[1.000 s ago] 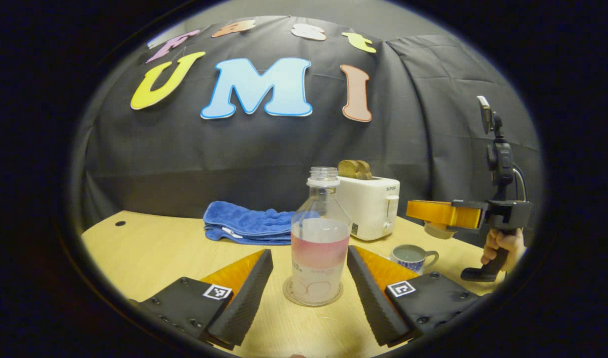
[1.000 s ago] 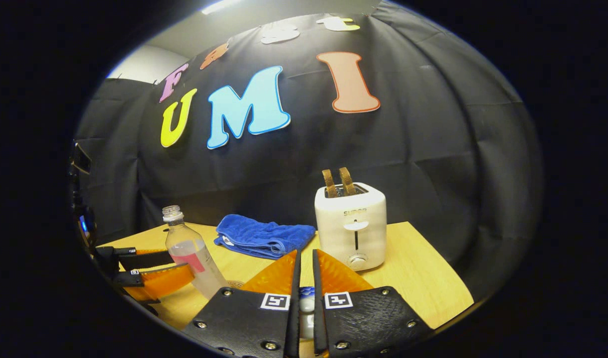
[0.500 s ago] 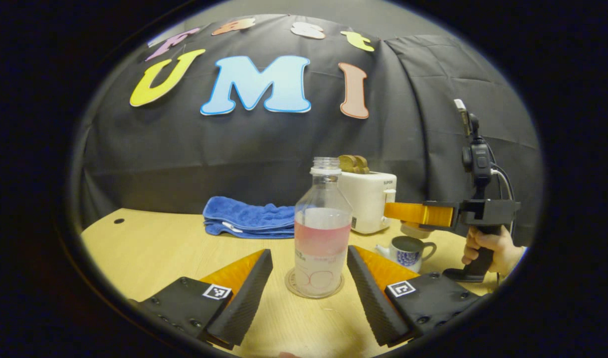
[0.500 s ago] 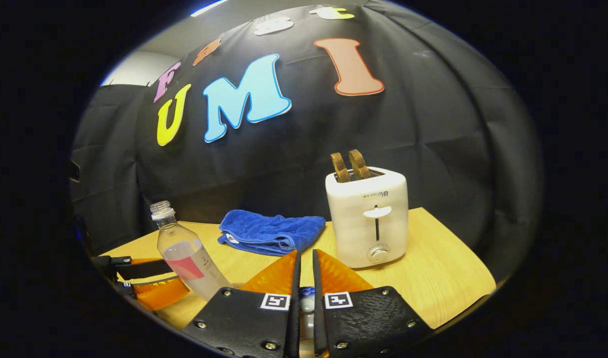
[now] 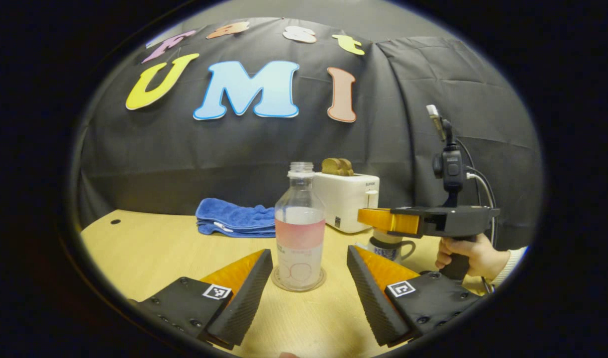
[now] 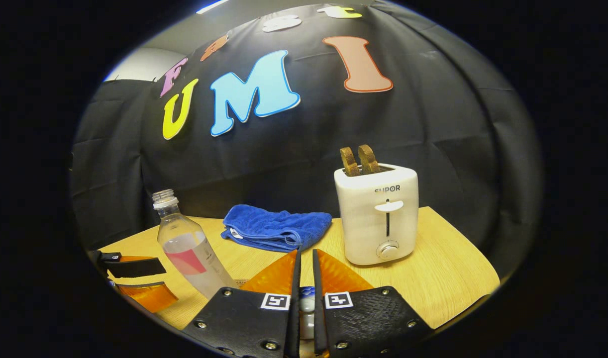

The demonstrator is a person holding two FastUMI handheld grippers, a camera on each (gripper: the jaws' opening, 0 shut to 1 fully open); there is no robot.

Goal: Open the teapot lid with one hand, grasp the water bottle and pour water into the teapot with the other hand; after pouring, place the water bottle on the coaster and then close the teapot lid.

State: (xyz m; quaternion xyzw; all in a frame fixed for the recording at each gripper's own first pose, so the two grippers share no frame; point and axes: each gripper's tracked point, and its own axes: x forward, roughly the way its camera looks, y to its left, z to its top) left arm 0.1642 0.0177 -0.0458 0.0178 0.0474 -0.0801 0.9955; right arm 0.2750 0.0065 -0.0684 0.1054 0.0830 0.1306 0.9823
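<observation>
The water bottle (image 5: 300, 233) stands released on its coaster (image 5: 298, 282) between the spread-apart fingers of the left gripper (image 5: 309, 293), while the right gripper (image 6: 304, 293), pinching the teapot lid (image 6: 306, 304), has yet to seat it on the teapot (image 5: 389, 246).

Water bottle (image 5: 300, 226) btwn open left tongs (image 5: 309, 283) — toaster (image 5: 346, 201) behind.

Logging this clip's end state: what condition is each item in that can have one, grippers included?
water bottle: uncapped, upright on the coaster, partly full.
left gripper: open, fingers either side of the bottle, not touching.
right gripper: shut on the teapot lid.
teapot: beneath the right gripper; lid seating unclear.
toaster: two slices sticking up.
blue towel: folded.
</observation>
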